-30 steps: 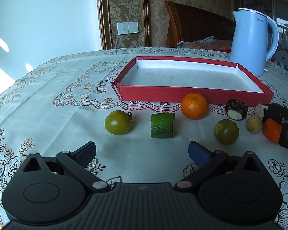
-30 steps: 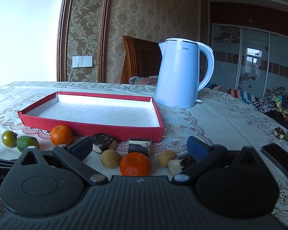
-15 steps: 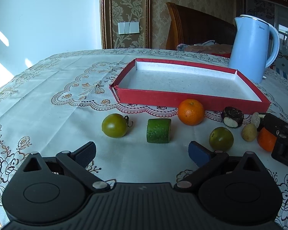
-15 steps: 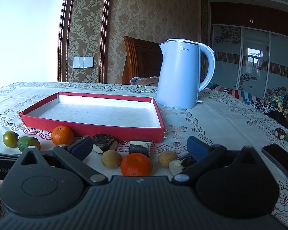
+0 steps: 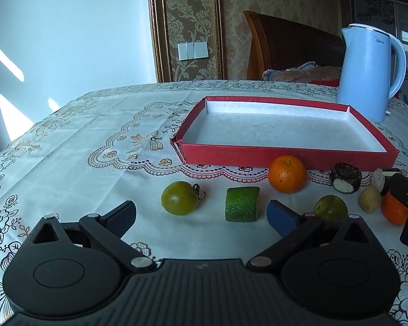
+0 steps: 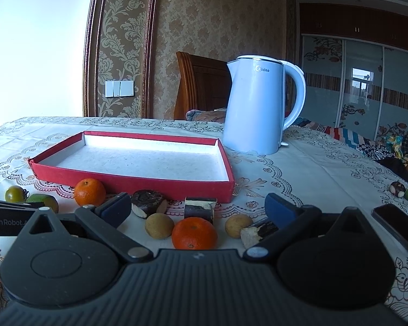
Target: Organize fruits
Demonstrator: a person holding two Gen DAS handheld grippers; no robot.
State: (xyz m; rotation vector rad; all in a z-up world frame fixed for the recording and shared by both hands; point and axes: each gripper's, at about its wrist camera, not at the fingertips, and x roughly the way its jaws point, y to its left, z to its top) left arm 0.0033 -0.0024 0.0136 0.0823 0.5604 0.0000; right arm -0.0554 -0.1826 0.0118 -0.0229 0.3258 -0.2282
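Note:
A shallow red tray (image 5: 285,159) (image 6: 138,180) with a white floor lies on the tablecloth with nothing in it. In front of it sit a green tomato (image 5: 180,198), a cucumber chunk (image 5: 242,203), an orange (image 5: 287,174), a second green tomato (image 5: 330,208), a dark cut piece (image 5: 345,180) and a small tan fruit (image 5: 370,198). My left gripper (image 5: 202,214) is open, low over the cloth before the tomato and cucumber. My right gripper (image 6: 197,207) is open, with an orange (image 6: 194,233), two tan fruits (image 6: 159,226) and a dark block (image 6: 199,209) between its fingers' span.
A pale blue kettle (image 6: 254,108) stands behind the tray's right corner. A wooden chair (image 5: 291,46) is beyond the table. A dark phone (image 6: 397,222) lies at the right, with fruit scraps (image 6: 402,190) near the table edge. The right gripper body (image 5: 405,203) shows in the left view.
The left gripper has drifted left and lower, so the fruits sit further right in its view. The right gripper has barely moved. Both stay open.

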